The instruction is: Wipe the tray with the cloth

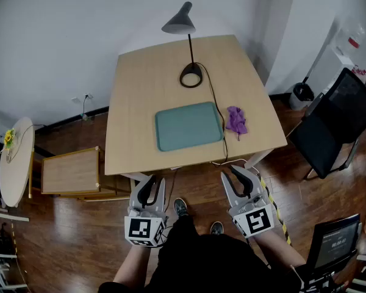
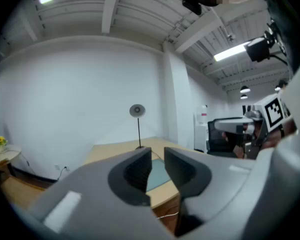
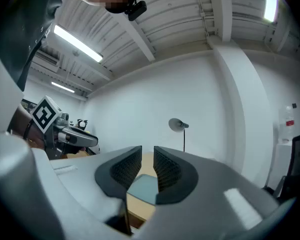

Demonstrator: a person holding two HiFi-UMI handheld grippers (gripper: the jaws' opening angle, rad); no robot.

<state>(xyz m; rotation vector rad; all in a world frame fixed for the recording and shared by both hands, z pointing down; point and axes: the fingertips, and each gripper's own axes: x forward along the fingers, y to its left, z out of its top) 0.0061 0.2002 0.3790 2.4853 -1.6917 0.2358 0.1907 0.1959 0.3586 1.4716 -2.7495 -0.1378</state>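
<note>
Office, desk lamp, swivel chair (black), wood floor

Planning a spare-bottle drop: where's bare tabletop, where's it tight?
Widest bare patch: left side of the table, from the tray to the left edge, running back beside the lamp base. The far right corner behind the cloth is bare too. Tight: right of the tray, where the lamp cord and cloth lie.

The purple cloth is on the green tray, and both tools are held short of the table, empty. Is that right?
No. The head view shows the purple cloth on the table beside the green tray, not on it. The left tool and right tool are empty, short of the table.
</note>
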